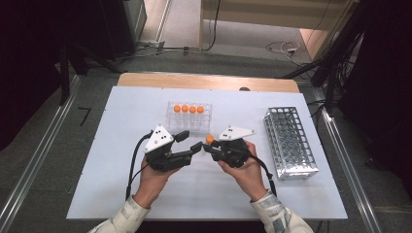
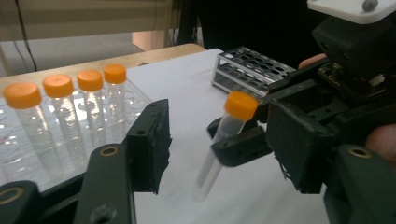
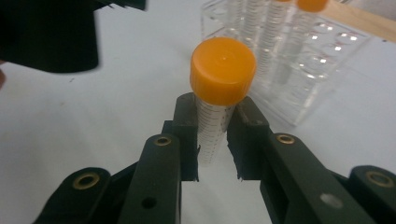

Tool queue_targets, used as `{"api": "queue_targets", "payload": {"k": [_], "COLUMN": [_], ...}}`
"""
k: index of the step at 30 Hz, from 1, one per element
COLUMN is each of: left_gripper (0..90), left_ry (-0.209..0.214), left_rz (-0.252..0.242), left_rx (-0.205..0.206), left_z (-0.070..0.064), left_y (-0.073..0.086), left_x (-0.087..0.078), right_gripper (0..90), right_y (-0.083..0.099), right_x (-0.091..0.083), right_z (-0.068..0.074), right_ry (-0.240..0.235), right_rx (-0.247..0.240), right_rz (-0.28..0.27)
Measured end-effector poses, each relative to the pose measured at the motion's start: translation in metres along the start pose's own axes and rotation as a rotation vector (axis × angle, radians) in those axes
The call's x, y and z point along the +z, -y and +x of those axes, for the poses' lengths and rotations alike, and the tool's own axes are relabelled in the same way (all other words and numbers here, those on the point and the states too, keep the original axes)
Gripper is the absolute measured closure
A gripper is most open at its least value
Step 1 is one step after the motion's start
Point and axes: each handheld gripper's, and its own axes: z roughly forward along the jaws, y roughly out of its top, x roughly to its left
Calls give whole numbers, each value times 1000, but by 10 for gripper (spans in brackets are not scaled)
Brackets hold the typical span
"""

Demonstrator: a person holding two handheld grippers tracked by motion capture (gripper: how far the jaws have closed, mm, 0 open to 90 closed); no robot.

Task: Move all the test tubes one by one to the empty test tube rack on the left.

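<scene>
At bench centre, my right tongs [image 3: 212,140] clench 1 capped tube [image 3: 219,93] upright; left tongs [image 2: 224,140] gape around it. 4 tubes wait in the clear rack [image 1: 189,116] at 12 o'clock; the metal rack [image 1: 290,143] at 3 looks empty.

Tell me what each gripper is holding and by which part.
The right gripper clamps an orange-capped tube on its clear body, just below the cap. The left gripper is open, holding nothing.

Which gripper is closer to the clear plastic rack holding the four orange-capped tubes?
Left. The left gripper, jaws open, sits just in front of the clear plastic rack, near its front edge. The right gripper, shut on an orange-capped tube, is farther toward the perforated metal rack.
</scene>
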Motion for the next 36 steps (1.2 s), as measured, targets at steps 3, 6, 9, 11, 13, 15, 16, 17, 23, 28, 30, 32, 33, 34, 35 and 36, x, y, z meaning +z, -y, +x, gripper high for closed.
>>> {"api": "queue_targets", "payload": {"k": [3,6,9,11,13,15,16,17,23,28,30,32,33,34,35,36], "left_gripper": [467,503,539,578,605,623,646,674,699,699,699,699,699,699,700,700], "left_ry": [4,7,1,-3,-4,-7,-10,-12,-22,-52,-62,-82,-92,-107,-120,-132], "left_rz": [10,17,21,26,33,39,42,42,45,27,20,7,4,-1,-1,-3], "left_rx": [19,37,52,60,63,66,67,68,56,25,4,-20,-27,-37,-41,-47], "left_z": [-2,-4,-4,-4,-3,-3,-3,-3,0,12,18,25,29,32,36,39], "left_y": [2,3,4,5,6,6,7,7,6,1,-1,-3,-4,-6,-8,-11], "left_x": [2,4,5,5,6,6,7,7,7,3,1,-2,-4,-5,-6,-7], "right_gripper": [720,720,720,720,720,719,719,720,629,319,263,236,230,222,222,221], "right_y": [-2,-5,-6,-7,-8,-7,-7,-7,-6,-1,2,7,9,12,16,19], "right_x": [6,9,12,12,13,13,13,13,13,7,3,-1,-3,-4,-6,-9], "right_z": [9,16,21,23,24,24,24,24,24,21,14,6,3,-1,-4,-7], "right_ry": [-19,-36,-49,-55,-57,-58,-58,-58,-68,-39,-19,5,13,23,29,36], "right_rx": [-27,-39,-47,-47,-50,-49,-49,-50,-30,-12,15,46,51,60,68,75], "right_rz": [7,9,8,8,8,11,12,12,11,8,0,-6,-9,-7,-5,-2]}}
